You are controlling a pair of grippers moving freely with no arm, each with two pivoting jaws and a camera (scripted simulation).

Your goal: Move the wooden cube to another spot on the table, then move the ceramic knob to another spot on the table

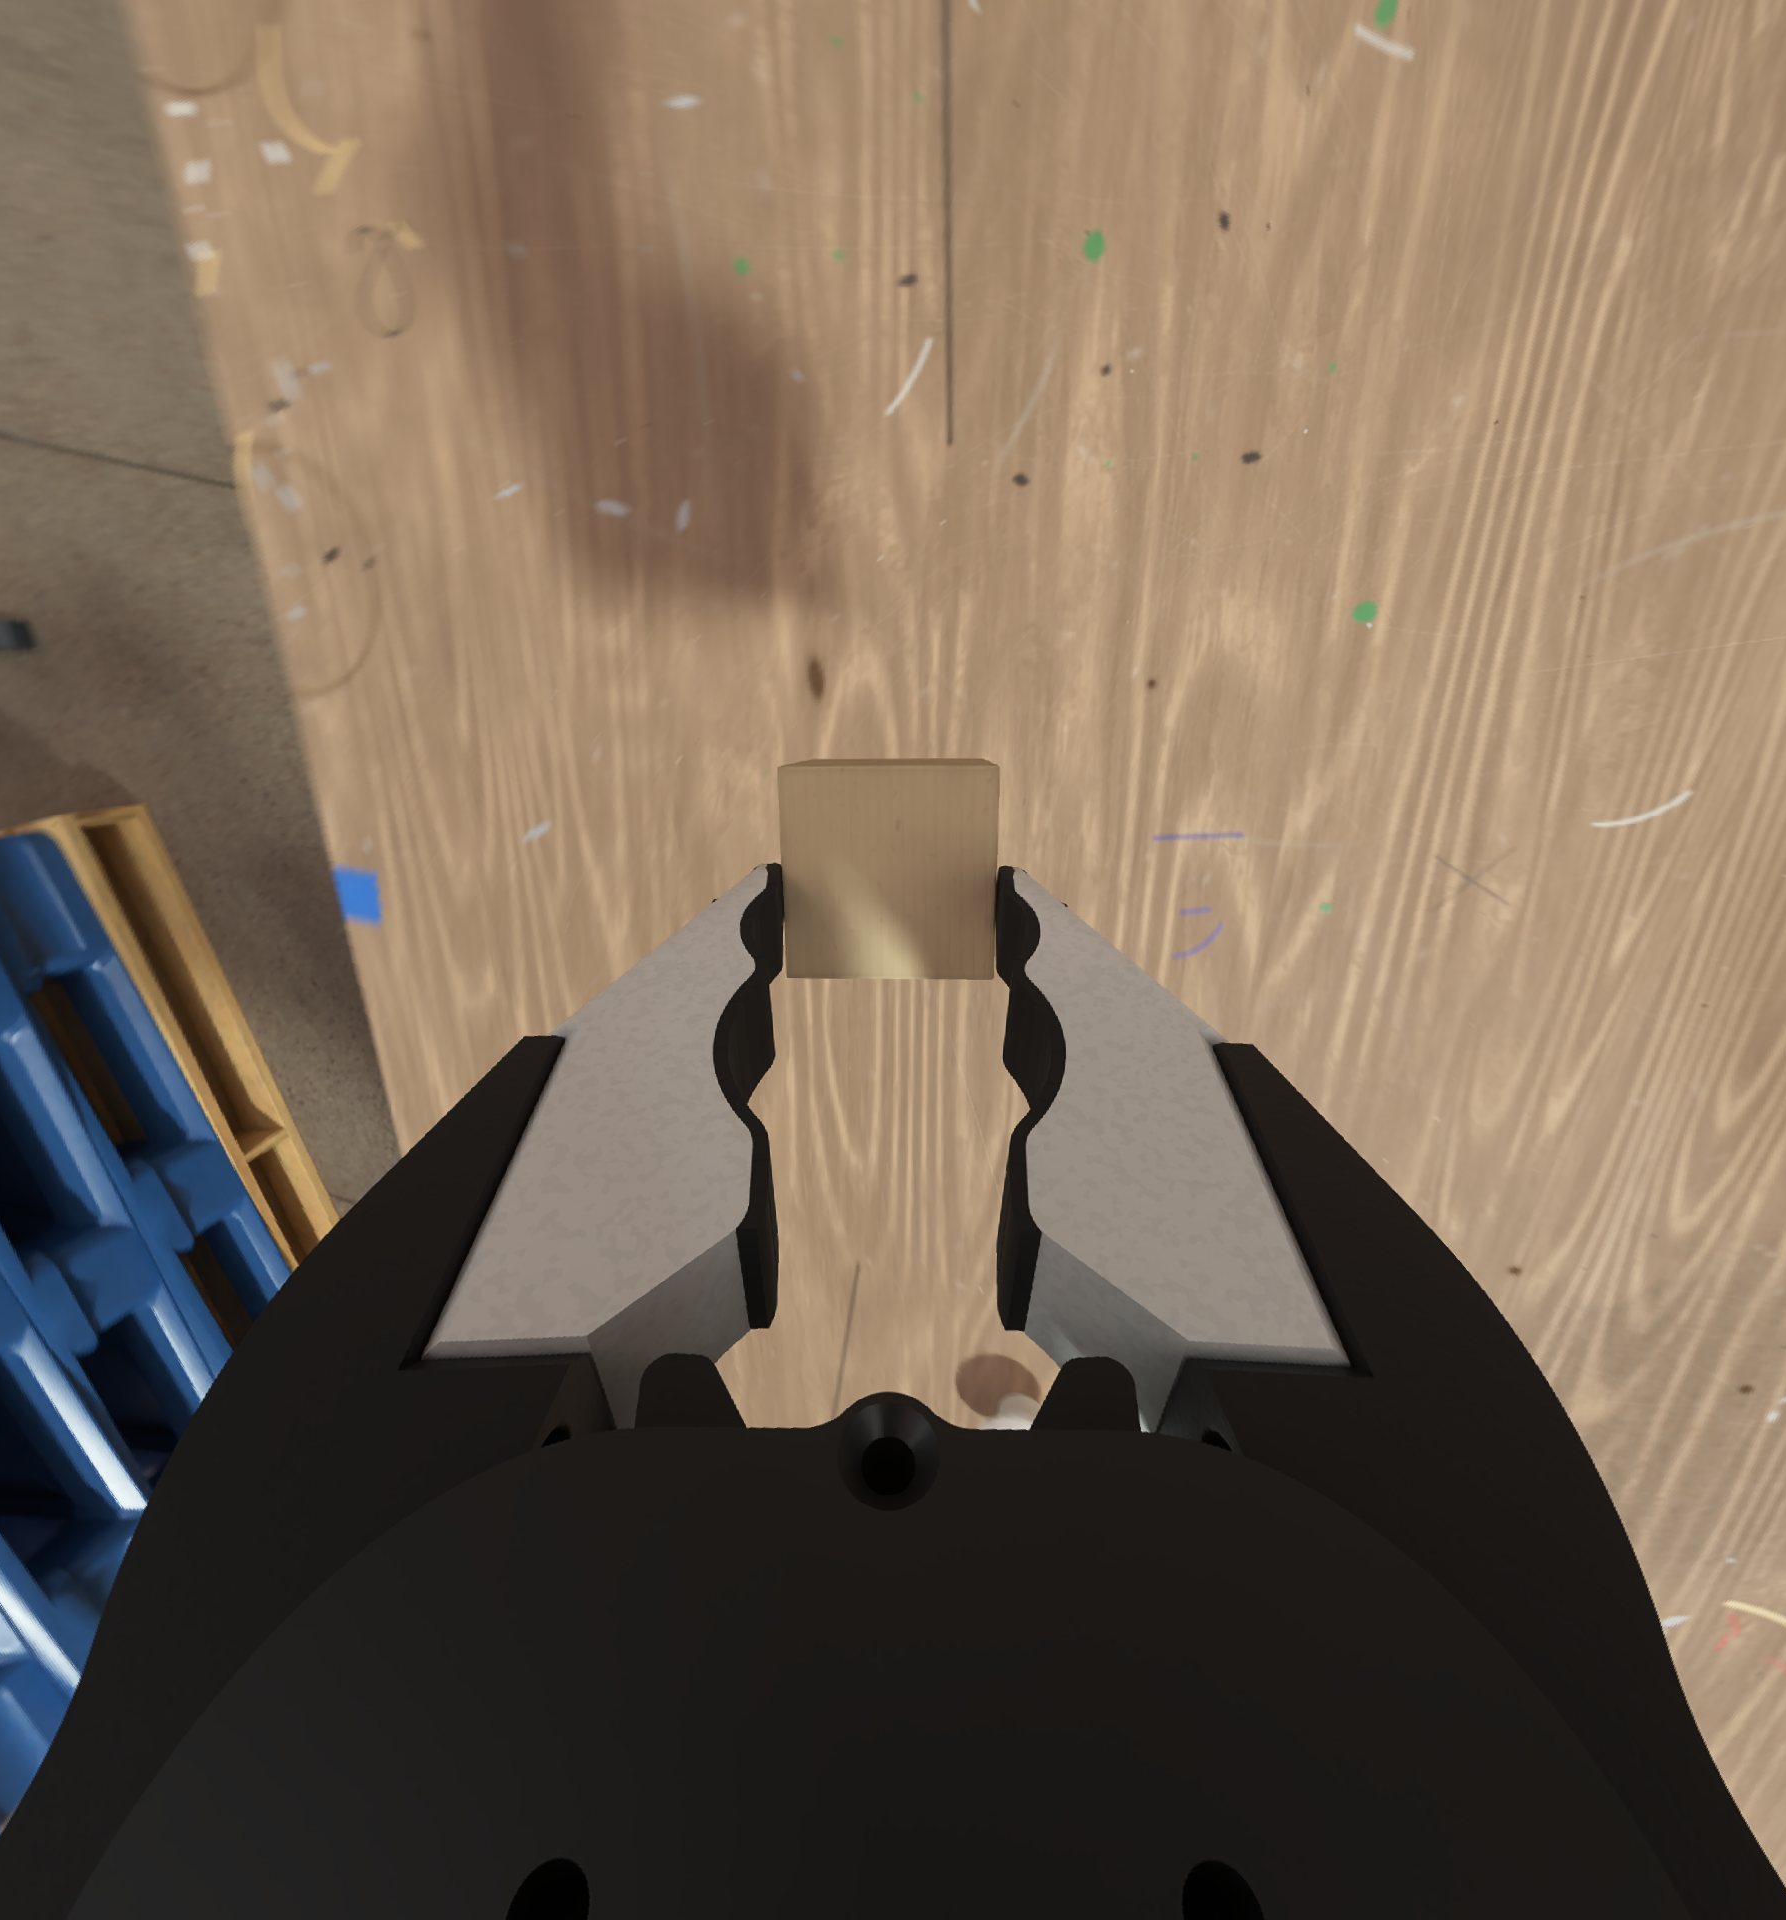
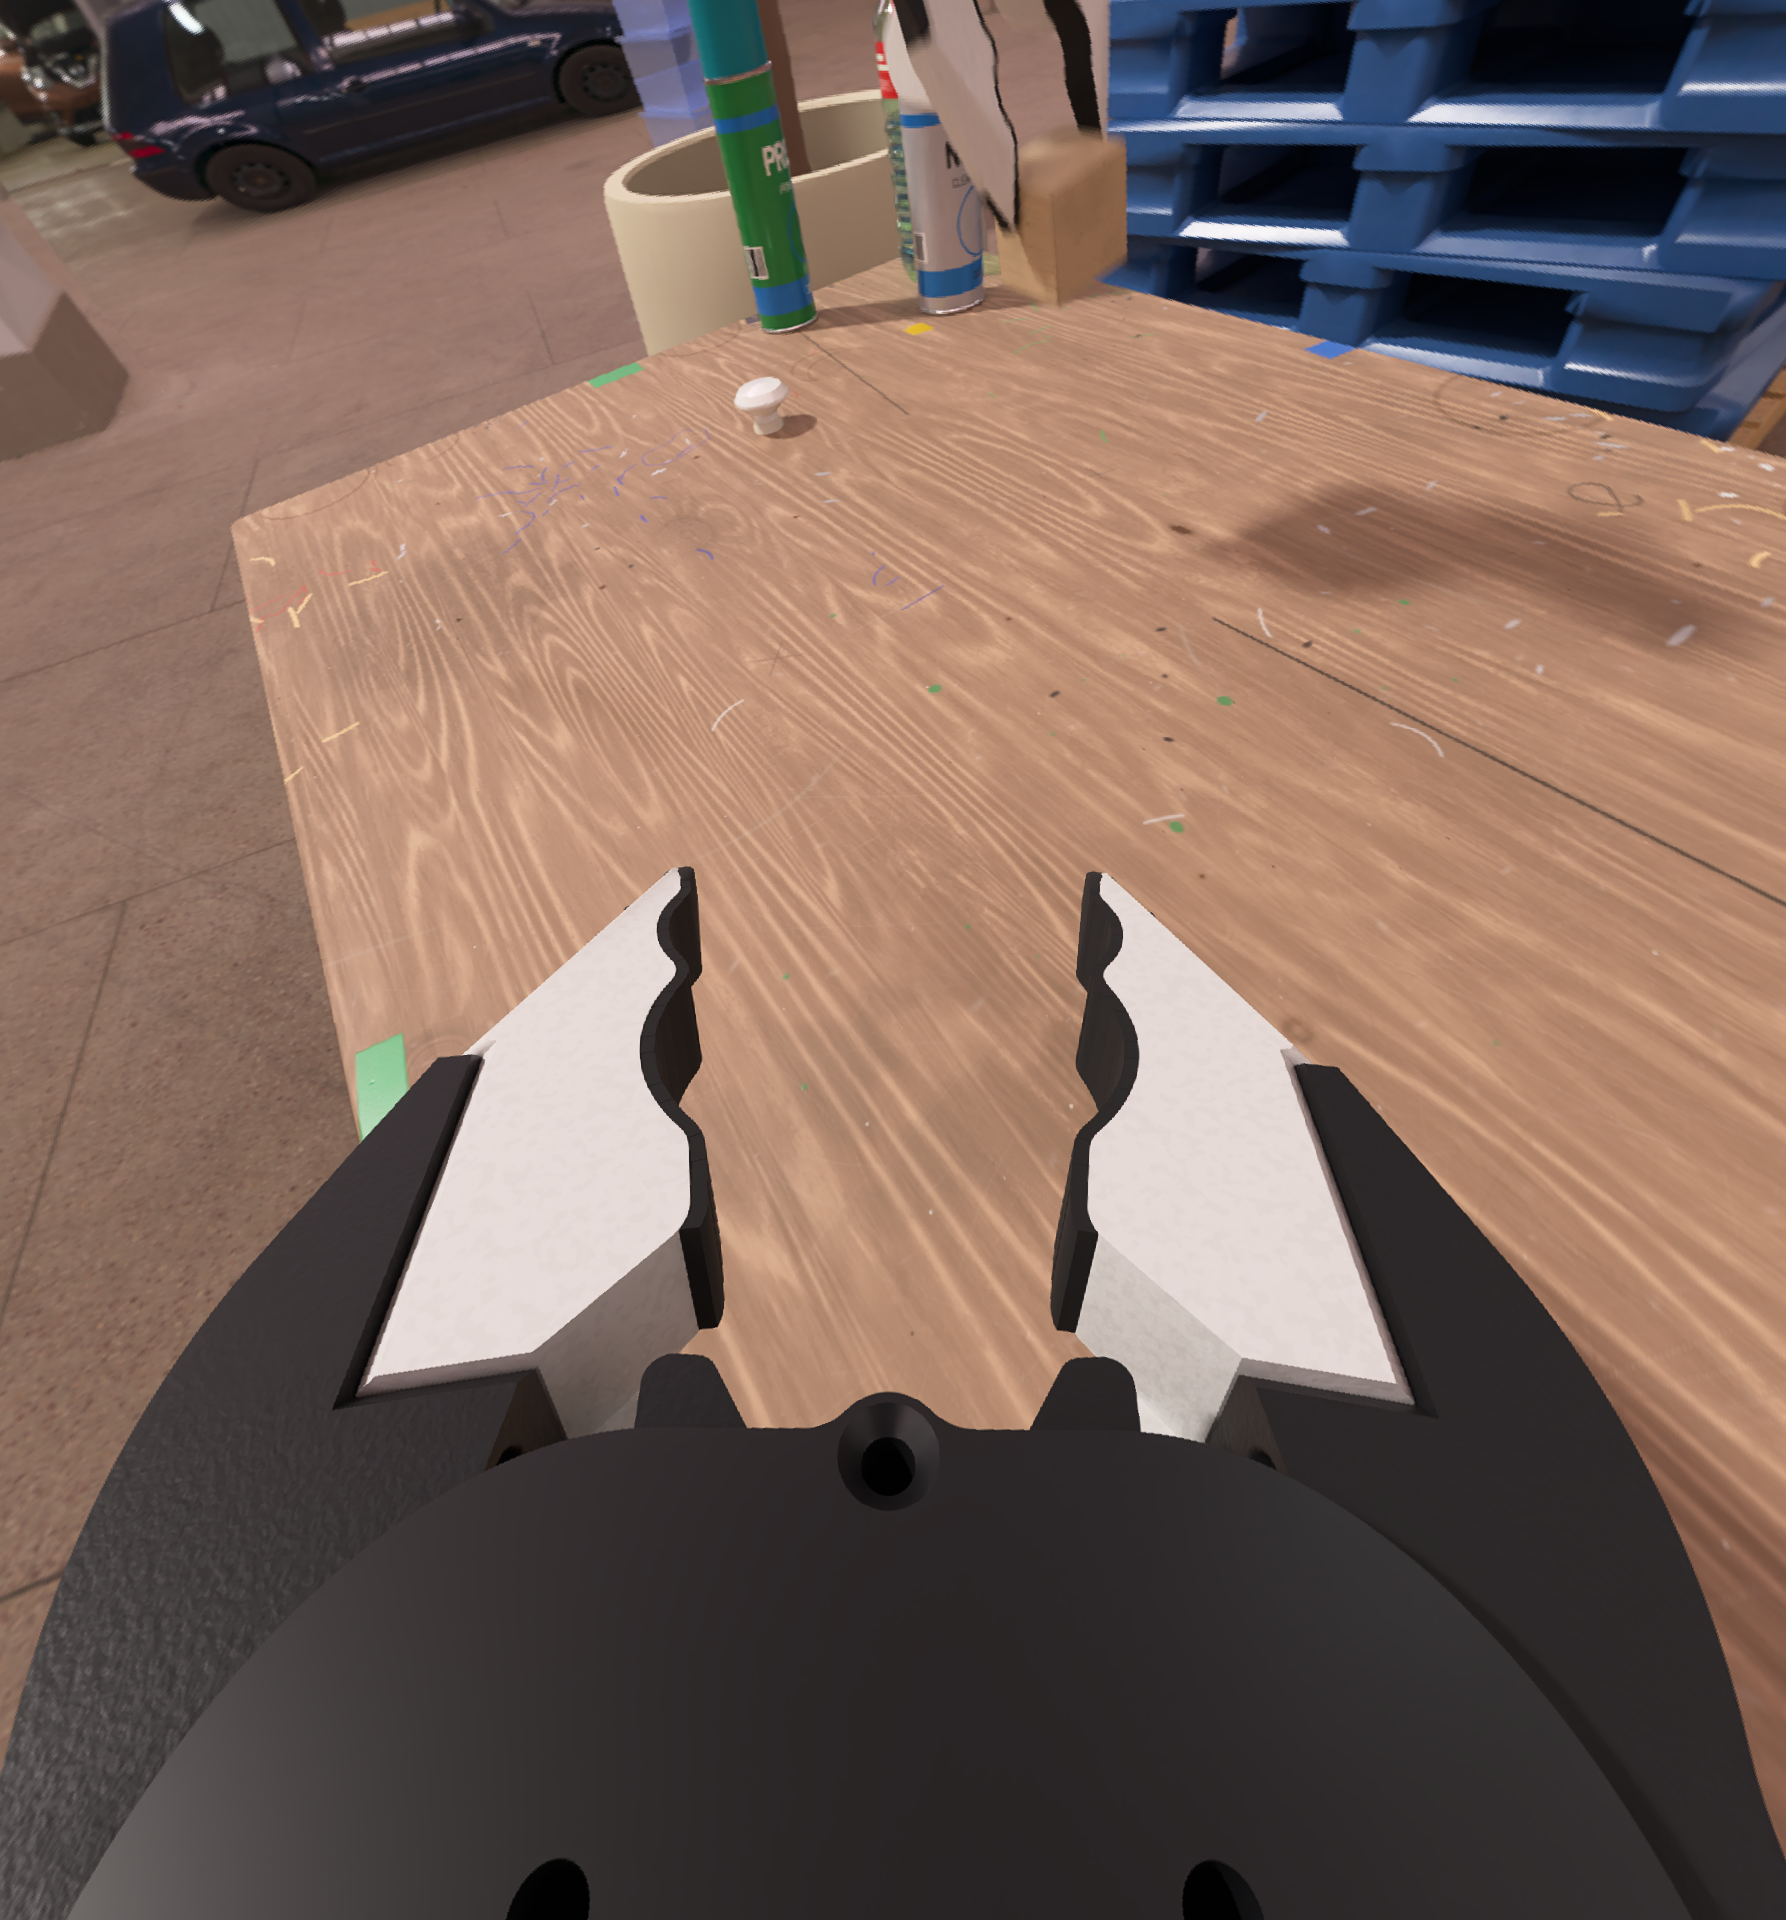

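My left gripper (image 1: 889, 920) is shut on the pale wooden cube (image 1: 889, 862), held at its fingertips above the wooden table (image 1: 1284, 623). In the right wrist view the cube (image 2: 1071, 218) hangs well above the table's far end, in the left gripper's fingers (image 2: 972, 125). The white ceramic knob (image 2: 761, 403) stands upright on the table near its far left edge. My right gripper (image 2: 889, 883) is open and empty, low over the near part of the table (image 2: 868, 675), far from the knob.
A green spray can (image 2: 759, 187) and a blue-and-white can (image 2: 941, 208) stand at the table's far edge. Beyond are a beige round tub (image 2: 681, 229), stacked blue pallets (image 2: 1491, 187) and a parked car (image 2: 349, 94). The pallets (image 1: 27, 1195) also lie left of the table.
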